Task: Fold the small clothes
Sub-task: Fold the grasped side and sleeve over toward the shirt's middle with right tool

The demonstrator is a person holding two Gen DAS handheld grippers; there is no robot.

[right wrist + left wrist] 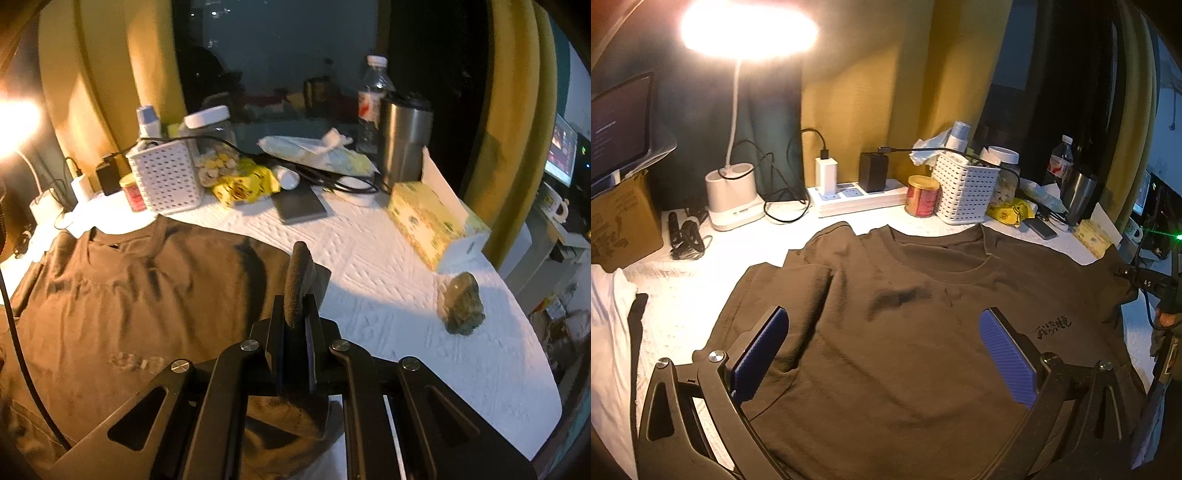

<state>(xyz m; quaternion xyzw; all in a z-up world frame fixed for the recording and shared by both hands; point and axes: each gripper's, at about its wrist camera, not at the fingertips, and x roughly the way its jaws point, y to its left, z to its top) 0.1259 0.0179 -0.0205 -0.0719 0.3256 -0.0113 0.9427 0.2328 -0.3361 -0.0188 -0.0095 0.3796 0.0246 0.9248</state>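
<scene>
Pinched tight in the right gripper (pixel 295 291) is a fold of the brown T-shirt (pixel 905 350), which lies spread on the white table (pixel 406 295). Left gripper (pixel 882 354) hovers over its chest, jaws spread wide, holding nothing.

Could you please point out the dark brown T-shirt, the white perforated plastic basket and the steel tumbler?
Dark brown T-shirt (pixel 905 354): left wrist view, chest panel.
White perforated plastic basket (pixel 964 192): left wrist view, front wall.
Steel tumbler (pixel 404 142): right wrist view, side of body.
</scene>
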